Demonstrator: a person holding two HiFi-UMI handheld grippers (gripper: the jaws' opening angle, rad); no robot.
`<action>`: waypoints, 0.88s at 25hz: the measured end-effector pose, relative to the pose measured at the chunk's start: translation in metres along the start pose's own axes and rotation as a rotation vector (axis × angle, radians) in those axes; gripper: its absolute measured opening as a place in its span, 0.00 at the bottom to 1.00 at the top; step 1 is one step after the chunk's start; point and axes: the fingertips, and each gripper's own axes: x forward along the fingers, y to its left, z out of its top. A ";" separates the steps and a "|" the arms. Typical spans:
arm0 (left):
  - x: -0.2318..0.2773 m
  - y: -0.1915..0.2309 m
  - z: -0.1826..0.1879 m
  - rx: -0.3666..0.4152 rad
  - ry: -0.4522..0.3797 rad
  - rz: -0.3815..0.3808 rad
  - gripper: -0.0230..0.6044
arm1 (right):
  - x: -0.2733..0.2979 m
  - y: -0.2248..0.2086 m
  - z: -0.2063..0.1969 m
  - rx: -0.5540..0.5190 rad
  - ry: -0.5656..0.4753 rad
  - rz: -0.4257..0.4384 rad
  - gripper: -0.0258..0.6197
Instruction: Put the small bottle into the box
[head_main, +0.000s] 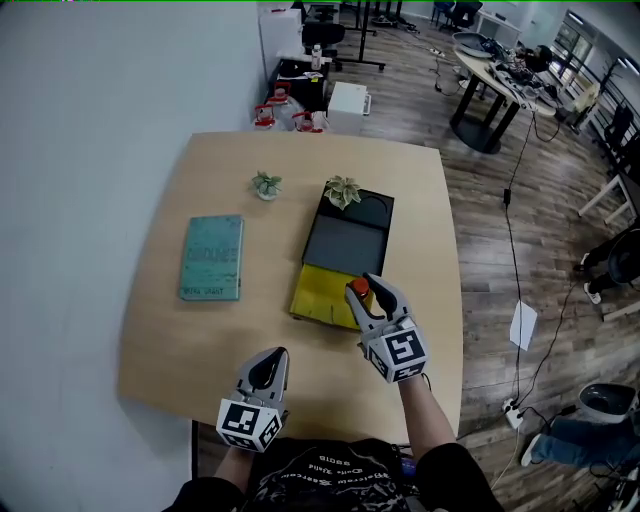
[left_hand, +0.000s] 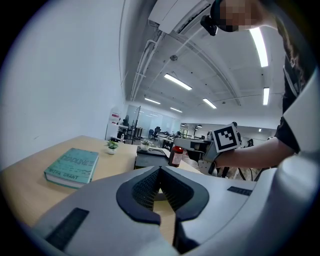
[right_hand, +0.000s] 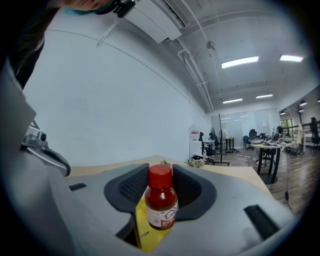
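Right gripper (head_main: 368, 290) clamps small bottle (right_hand: 161, 197) over box (head_main: 345, 245) near edge; early release could tip it outside box. Left gripper (head_main: 269, 366) closed, empty.

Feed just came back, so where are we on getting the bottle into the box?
Done: the small bottle is gripped upright in the right gripper. In hand: it hangs over the yellow flap at the near end of the box. Remaining: set it inside the box and release. The left gripper is shut and empty.
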 end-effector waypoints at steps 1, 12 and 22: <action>0.002 0.000 -0.001 0.000 0.005 0.000 0.04 | 0.004 -0.002 -0.002 0.000 0.005 0.004 0.28; 0.016 0.018 -0.007 -0.016 0.056 0.026 0.04 | 0.046 -0.018 -0.035 0.004 0.083 0.036 0.28; 0.022 0.044 -0.017 -0.044 0.096 0.072 0.04 | 0.074 -0.025 -0.082 -0.036 0.214 0.063 0.28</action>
